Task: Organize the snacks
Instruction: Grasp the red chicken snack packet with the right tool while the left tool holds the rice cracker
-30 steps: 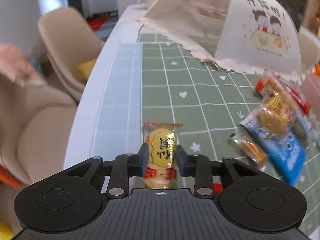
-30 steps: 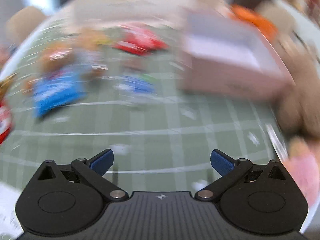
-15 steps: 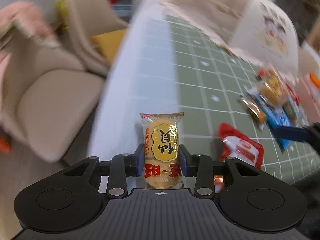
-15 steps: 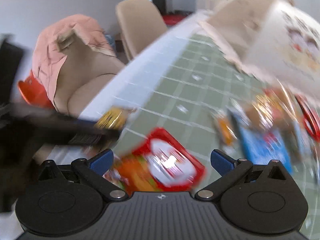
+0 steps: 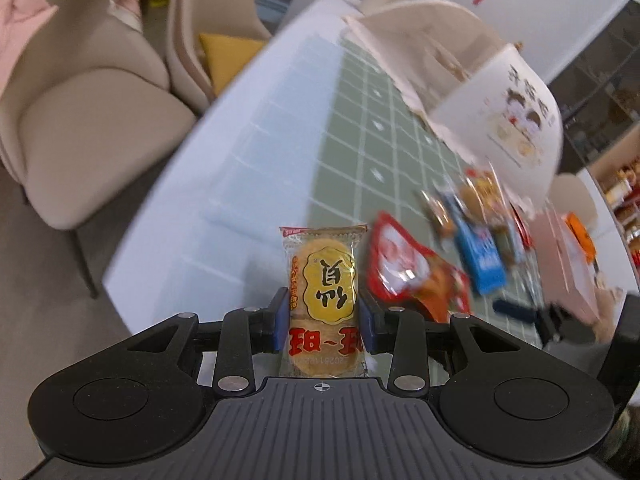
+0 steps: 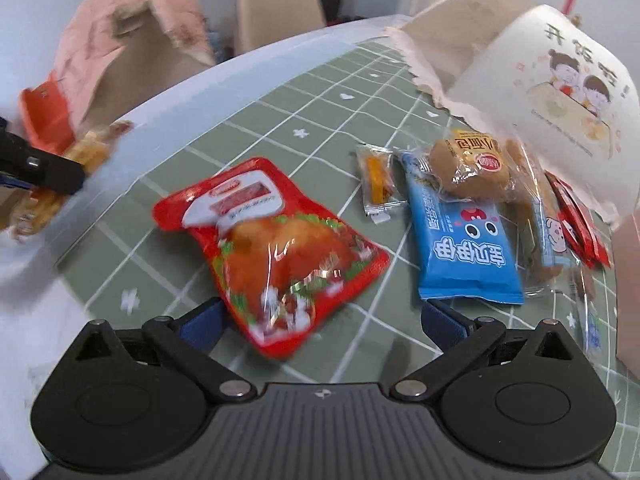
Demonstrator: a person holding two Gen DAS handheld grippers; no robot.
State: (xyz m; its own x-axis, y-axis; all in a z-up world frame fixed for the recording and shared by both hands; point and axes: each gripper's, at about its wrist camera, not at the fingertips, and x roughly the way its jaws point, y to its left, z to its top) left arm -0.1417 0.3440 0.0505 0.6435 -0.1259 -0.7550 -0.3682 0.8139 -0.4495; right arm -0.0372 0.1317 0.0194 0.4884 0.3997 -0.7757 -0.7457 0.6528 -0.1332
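Note:
My left gripper (image 5: 323, 322) is shut on a yellow rice cracker pack (image 5: 323, 280), held above the table's near left corner. My right gripper (image 6: 322, 320) is open, low over the table, with the near end of a red chicken-leg pouch (image 6: 276, 244) between its fingers. Past it lie a small orange snack (image 6: 378, 180), a blue snack pack (image 6: 466, 252), a bread bun pack (image 6: 472, 168) and red stick packs (image 6: 576, 224). The red pouch (image 5: 412, 268) and the blue pack (image 5: 480, 256) also show in the left wrist view. The left gripper with its pack (image 6: 60, 168) shows at the left edge of the right wrist view.
A white mesh food cover (image 6: 540, 76) stands at the back right of the green checked tablecloth (image 6: 312, 112). A pink box (image 5: 568, 248) sits at the right. Beige chairs (image 5: 80, 120) stand by the table's left side, one draped with pink cloth (image 6: 120, 32).
My left gripper has lifted the cracker pack and drawn back toward the table's corner. My right gripper has swung left from the pink box and come down over the red pouch.

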